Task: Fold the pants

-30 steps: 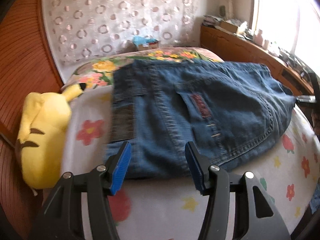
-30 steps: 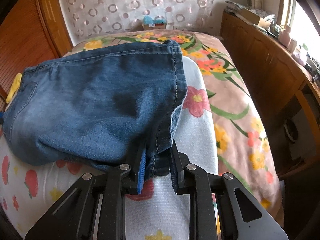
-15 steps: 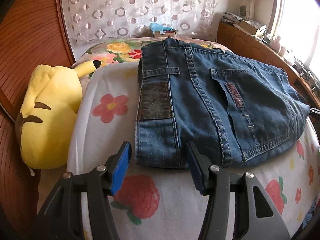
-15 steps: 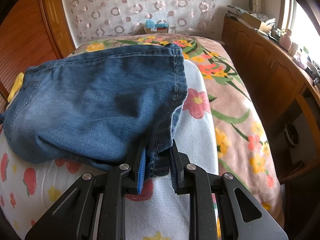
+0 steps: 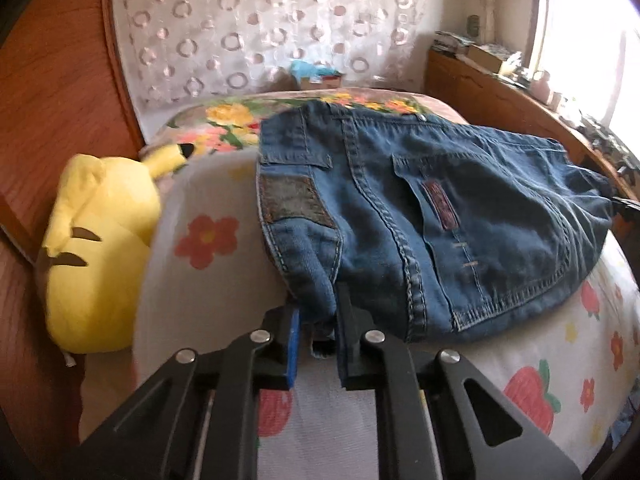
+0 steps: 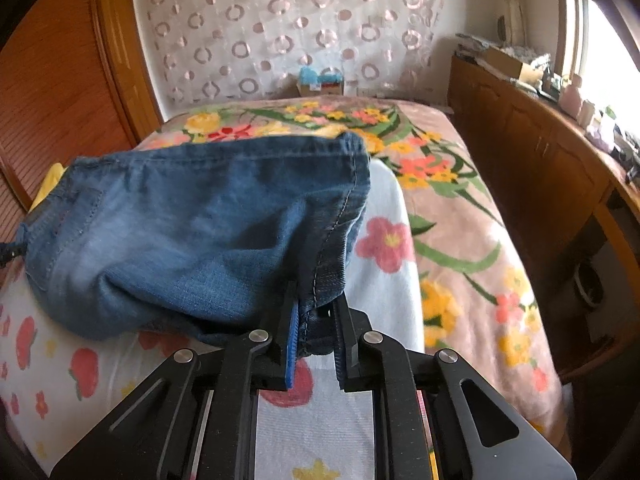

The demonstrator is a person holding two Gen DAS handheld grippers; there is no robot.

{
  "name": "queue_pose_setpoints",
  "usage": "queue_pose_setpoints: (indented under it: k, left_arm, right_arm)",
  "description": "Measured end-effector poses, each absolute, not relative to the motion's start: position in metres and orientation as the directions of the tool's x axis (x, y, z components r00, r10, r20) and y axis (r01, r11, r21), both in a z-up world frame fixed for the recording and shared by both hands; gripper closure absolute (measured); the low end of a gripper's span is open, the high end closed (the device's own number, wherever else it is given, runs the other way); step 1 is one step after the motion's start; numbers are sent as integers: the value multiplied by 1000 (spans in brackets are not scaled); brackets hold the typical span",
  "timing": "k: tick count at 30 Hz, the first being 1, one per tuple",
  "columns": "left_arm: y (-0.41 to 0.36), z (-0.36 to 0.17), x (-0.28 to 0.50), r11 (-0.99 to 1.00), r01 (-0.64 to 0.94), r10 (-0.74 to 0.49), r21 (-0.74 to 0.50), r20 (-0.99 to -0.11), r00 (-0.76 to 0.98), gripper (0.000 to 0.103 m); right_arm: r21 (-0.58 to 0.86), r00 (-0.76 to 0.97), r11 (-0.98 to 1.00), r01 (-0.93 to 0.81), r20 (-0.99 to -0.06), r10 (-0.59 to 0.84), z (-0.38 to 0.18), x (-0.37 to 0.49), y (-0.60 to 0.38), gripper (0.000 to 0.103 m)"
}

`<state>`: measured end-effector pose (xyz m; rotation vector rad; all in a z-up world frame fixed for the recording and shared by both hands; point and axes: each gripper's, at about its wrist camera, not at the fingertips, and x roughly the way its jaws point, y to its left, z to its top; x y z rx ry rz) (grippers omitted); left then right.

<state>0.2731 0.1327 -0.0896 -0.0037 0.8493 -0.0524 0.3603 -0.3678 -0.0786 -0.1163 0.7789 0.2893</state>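
Folded blue denim pants (image 5: 420, 208) lie on a white flowered cloth (image 5: 208, 280) on the bed. In the left wrist view the waistband with its leather patch faces me, and my left gripper (image 5: 318, 322) is shut on the near corner of the waistband, bunching it up. In the right wrist view the pants (image 6: 192, 236) sag from a pinched edge; my right gripper (image 6: 316, 334) is shut on the near seamed edge and holds it a little above the cloth.
A yellow plush toy (image 5: 96, 252) lies at the left of the cloth against a wooden wall. A flowered blanket (image 6: 452, 208) covers the bed to the right. A wooden cabinet (image 6: 532, 168) runs along the right side. A small box (image 6: 320, 84) stands at the headboard.
My left gripper moved forward and closed on the near corner of the waistband; it was open before. My right gripper keeps its hold and has lifted the edge slightly.
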Motion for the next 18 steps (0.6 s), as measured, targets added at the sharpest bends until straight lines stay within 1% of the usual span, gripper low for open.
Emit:
queue_pose_setpoints:
  k: [4, 8, 18]
  left_arm:
    - [126, -65, 260, 1000, 21, -15, 0, -693, 721, 92]
    - [125, -42, 241, 1000, 27, -21, -1, -648, 761, 92]
    - [131, -14, 176, 998, 51, -65, -41, -612, 788, 92]
  right_arm:
    - [-27, 705, 952, -305, -679, 207, -60, 352, -365, 92]
    - [-39, 730, 950, -310, -650, 212, -40, 339, -367, 93]
    - [-62, 760, 941, -332, -609, 228, -8, 269, -379, 93]
